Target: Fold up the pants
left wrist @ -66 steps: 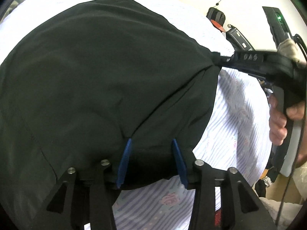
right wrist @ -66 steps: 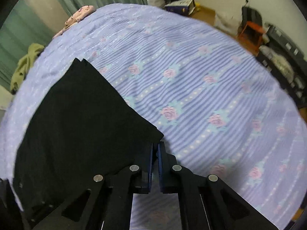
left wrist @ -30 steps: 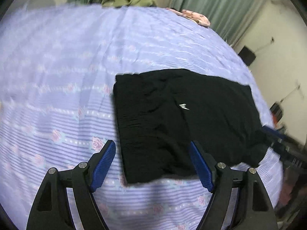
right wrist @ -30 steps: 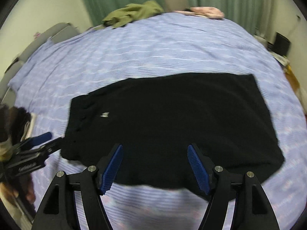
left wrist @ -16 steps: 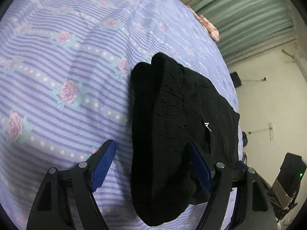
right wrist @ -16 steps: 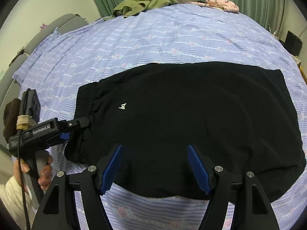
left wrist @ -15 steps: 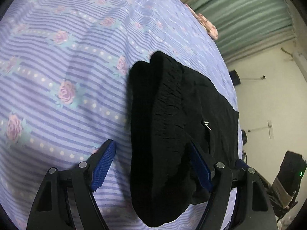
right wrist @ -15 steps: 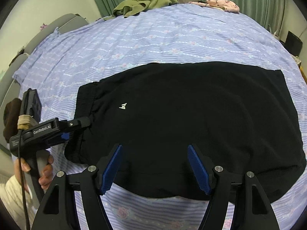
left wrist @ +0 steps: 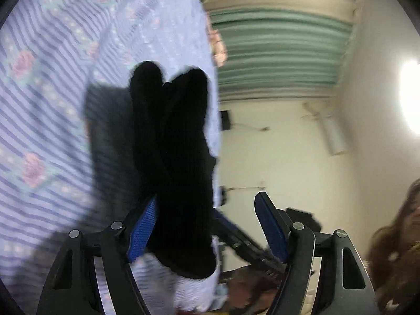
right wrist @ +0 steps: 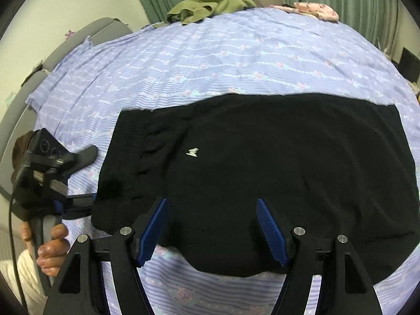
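The black pants [right wrist: 262,173] lie folded on the lilac striped bed sheet [right wrist: 210,52], waistband to the left, a small white logo [right wrist: 192,152] on top. My right gripper [right wrist: 212,232] is open and hovers above their near edge. My left gripper [right wrist: 86,178] is at the waistband's near-left corner, its jaws apart around the edge. In the left wrist view the left gripper [left wrist: 207,229] is open, with the thick waistband edge [left wrist: 178,157] between its blue pads and lying against the left pad [left wrist: 143,229].
A green garment [right wrist: 210,5] and a pink floral cloth [right wrist: 315,10] lie at the bed's far edge before green curtains. A grey headboard [right wrist: 78,42] is on the left. The person's hand [right wrist: 50,246] holds the left gripper's handle.
My left gripper has tilted and moved in so the waistband edge now sits between its open jaws. My right gripper has barely moved and stays open over the pants.
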`<state>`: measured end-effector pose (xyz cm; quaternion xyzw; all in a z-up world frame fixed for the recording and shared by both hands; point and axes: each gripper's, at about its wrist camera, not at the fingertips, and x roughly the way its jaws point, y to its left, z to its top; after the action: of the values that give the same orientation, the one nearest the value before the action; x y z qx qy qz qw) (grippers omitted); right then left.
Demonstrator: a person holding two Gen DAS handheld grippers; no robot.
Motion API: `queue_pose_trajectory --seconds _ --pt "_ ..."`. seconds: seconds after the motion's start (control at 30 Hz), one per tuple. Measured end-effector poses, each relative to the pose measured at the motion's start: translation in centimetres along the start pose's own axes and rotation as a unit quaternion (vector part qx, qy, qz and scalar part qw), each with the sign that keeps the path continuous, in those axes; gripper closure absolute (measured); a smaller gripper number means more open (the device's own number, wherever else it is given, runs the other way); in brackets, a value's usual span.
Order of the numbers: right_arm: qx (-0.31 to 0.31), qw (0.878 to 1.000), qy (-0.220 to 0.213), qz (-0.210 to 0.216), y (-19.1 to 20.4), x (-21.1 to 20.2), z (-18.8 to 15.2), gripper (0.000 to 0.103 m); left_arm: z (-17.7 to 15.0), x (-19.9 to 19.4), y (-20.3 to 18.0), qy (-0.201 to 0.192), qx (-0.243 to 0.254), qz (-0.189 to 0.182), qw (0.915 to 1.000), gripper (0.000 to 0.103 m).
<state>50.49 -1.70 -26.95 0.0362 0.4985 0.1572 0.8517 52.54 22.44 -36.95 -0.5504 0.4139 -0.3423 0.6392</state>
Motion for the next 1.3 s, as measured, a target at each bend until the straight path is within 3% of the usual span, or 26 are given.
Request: queue_pose_trajectory --seconds 0.07,0.17,0.33,0.4,0.47,0.53,0.6,0.73,0.8,0.93,1.07,1.17,1.3 --pt "-0.009 1.0 -0.006 0.003 0.4 -0.2 0.0 0.033 0.4 0.8 0.7 -0.011 -0.022 -0.002 0.9997 0.032" --pt "-0.01 1.0 -0.004 0.001 0.5 0.1 0.2 0.033 1.7 2.3 1.8 -0.012 -0.04 0.064 0.9971 0.033" --pt "0.009 1.0 0.003 -0.004 -0.7 0.3 0.3 0.033 2.1 3.5 1.0 0.002 -0.013 0.123 0.9924 0.033" --pt "0.016 1.0 0.004 -0.008 -1.3 0.3 0.2 0.033 2.3 4.0 0.7 0.002 -0.002 0.145 0.9895 0.043" --pt "0.023 1.0 0.002 -0.013 -1.9 0.2 0.2 0.033 2.4 4.5 0.7 -0.003 -0.002 0.186 0.9826 0.076" --pt "0.031 0.999 0.0 -0.02 -2.4 0.3 0.2 0.033 2.2 4.2 0.4 -0.007 -0.007 0.218 0.9759 0.077" --pt "0.039 0.999 0.001 -0.021 -2.7 0.2 0.1 0.033 1.6 3.6 -0.3 -0.02 -0.011 0.226 0.974 0.079" --pt "0.048 0.999 -0.002 -0.022 -3.2 -0.9 0.2 0.033 1.1 1.3 -4.6 -0.081 0.0 0.248 0.9653 0.08" --pt "0.046 0.999 -0.017 -0.018 -3.1 -2.2 0.3 0.033 1.2 1.1 -6.3 -0.085 0.02 0.29 0.9529 0.08" --pt "0.03 0.999 -0.031 -0.017 -2.0 -3.8 0.6 0.033 1.4 0.1 -6.8 -0.078 0.02 0.394 0.9157 0.08" --pt "0.027 0.999 -0.039 -0.019 -2.3 -5.1 0.6 0.033 -0.6 1.2 -10.9 -0.07 0.067 0.446 0.8898 0.08" --pt "0.035 0.998 -0.052 -0.029 -3.6 -7.0 0.6 0.033 -1.2 3.9 -15.0 -0.071 0.102 0.452 0.8834 0.08" --pt "0.063 0.994 -0.071 -0.049 -7.3 -10.3 0.3 0.033 -1.8 8.3 -19.5 -0.051 0.149 0.431 0.8886 0.08"
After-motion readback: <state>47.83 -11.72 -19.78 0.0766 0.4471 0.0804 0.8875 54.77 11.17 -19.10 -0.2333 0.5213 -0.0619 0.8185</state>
